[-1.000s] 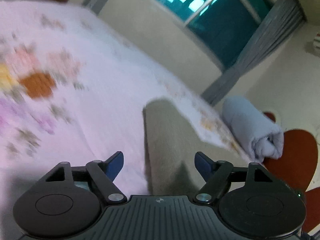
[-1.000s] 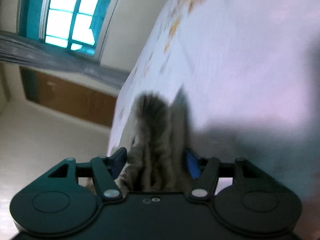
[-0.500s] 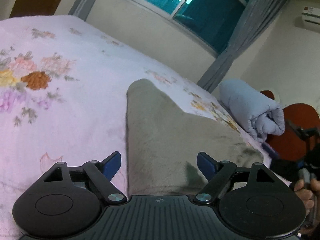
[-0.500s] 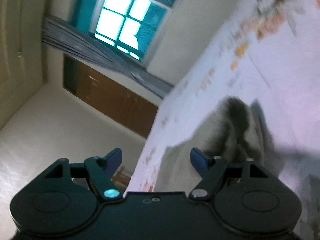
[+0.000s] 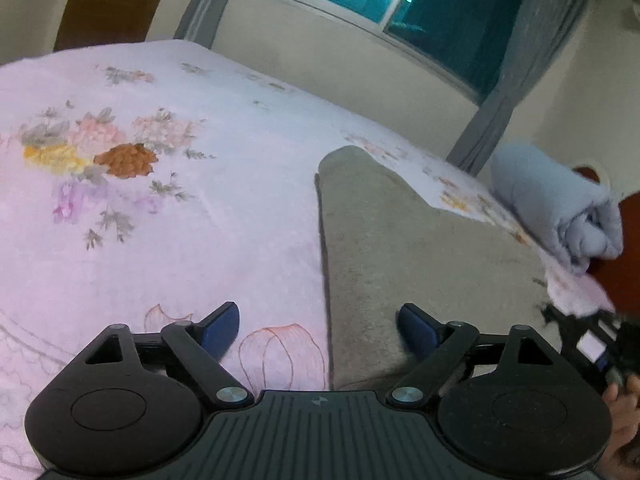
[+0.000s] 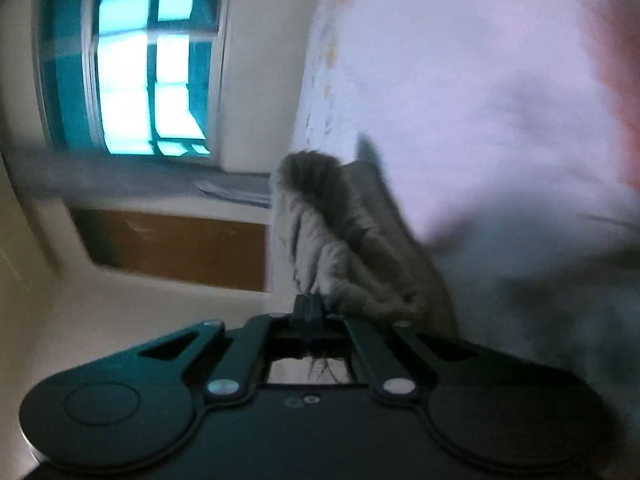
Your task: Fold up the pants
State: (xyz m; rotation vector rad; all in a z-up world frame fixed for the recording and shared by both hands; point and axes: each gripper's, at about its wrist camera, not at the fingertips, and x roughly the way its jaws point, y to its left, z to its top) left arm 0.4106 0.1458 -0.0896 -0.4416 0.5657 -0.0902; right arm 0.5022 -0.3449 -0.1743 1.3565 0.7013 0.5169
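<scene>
The grey-beige fleece pants [image 5: 404,240] lie spread on a pink flowered bedsheet [image 5: 180,220], reaching away to a rounded end. My left gripper [image 5: 318,330] is open and empty, low over the pants' near left edge. In the right wrist view my right gripper [image 6: 308,304] is shut on a bunched edge of the pants [image 6: 332,236], which hang in folds in front of it. That view is tilted and blurred. My right gripper also shows at the right edge of the left wrist view [image 5: 588,344].
A rolled light-blue blanket [image 5: 556,208] lies at the bed's far right edge. A red-brown chair [image 5: 624,248] stands beyond it. A window with grey curtains [image 5: 516,40] and a wooden door [image 5: 112,4] are behind the bed.
My right gripper was open half a second ago and has now shut on the pants' edge. My left gripper stayed open and shifted slightly over the pants' left edge.
</scene>
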